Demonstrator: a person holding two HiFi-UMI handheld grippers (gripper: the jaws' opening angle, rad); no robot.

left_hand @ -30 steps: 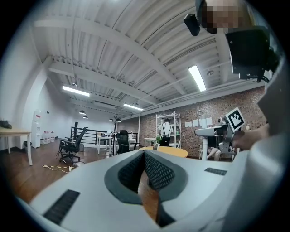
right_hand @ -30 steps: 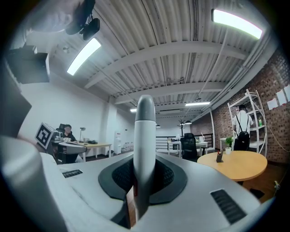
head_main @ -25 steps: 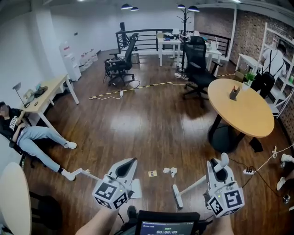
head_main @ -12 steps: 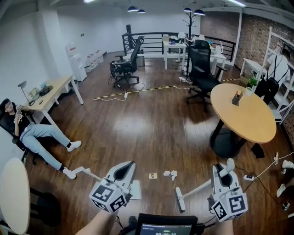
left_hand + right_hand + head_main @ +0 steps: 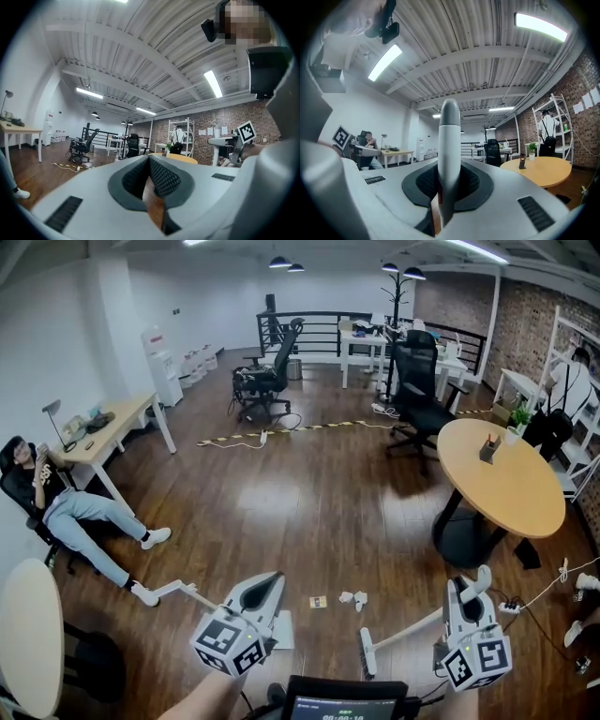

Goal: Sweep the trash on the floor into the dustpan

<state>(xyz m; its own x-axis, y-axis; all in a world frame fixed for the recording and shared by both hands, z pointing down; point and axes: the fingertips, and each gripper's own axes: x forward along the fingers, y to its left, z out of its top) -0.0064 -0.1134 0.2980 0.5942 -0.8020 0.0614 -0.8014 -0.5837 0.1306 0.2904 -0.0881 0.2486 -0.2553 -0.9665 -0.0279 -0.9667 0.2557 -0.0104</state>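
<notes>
Wooden boards of the floor [image 5: 309, 493] carry the trash [image 5: 354, 598] at the lower middle of the head view. It is two small white scraps and, just left of them, a small flat card [image 5: 318, 601], all lying loose and outside the dustpan [image 5: 282, 629]. The white dustpan is seen low at the lower left of the trash, just beside the left hand-held gripper [image 5: 267, 579], with a long white handle [image 5: 178, 592] running off to the left. This placement is judged to leave its mouth near the scraps as a catching place. In the left gripper view the left hand-held gripper's pads are pressed together at their tips and nothing is seen between them, so how the pan is carried cannot be made out. The right hand-held gripper [image 5: 471, 596] is clamped on the broom [image 5: 403, 629]. Its pale handle is seen standing straight up between the jaws in the right gripper view — a hold taken high, it is judged, so that the brush head [image 5: 366, 654] can be kept down by the floor. The brush head sits at the lower right of the trash, so the scraps are flanked by brush and pan but lie a little farther up the frame than both.
</notes>
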